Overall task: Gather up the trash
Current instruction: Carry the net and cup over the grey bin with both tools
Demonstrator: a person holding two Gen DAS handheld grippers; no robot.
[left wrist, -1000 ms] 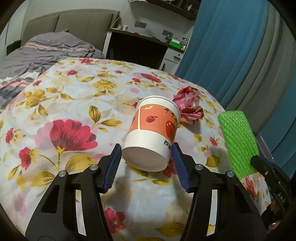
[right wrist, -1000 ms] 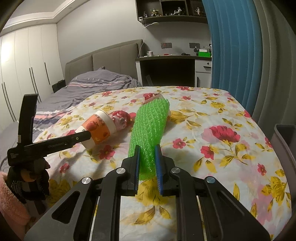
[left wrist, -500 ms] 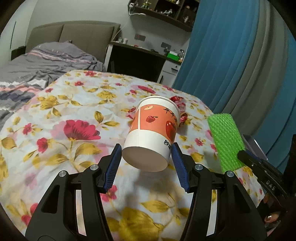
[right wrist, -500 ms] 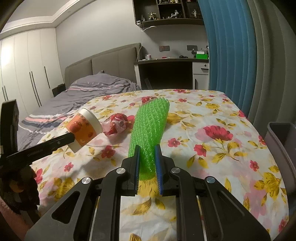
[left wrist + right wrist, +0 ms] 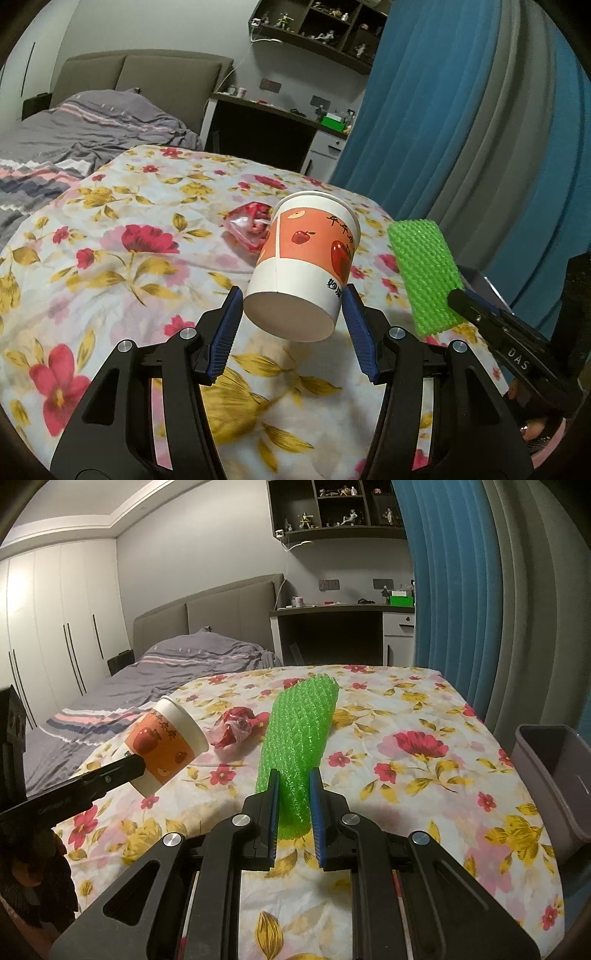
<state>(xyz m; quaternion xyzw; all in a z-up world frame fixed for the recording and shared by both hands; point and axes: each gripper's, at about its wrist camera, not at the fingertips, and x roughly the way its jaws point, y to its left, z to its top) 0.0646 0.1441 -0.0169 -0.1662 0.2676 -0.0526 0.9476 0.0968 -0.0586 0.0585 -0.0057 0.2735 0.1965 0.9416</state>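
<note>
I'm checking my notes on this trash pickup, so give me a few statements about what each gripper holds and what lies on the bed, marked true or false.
1. The left gripper holds a paper cup. True.
2. The right gripper is empty. False: it is shut on a green foam sleeve.
3. A crumpled red wrapper lies on the floral bedspread. True.
4. The cup stands upright on the bed. False: it is tilted in the air.
5. A grey bin stands at the bed's right edge. True.
</note>
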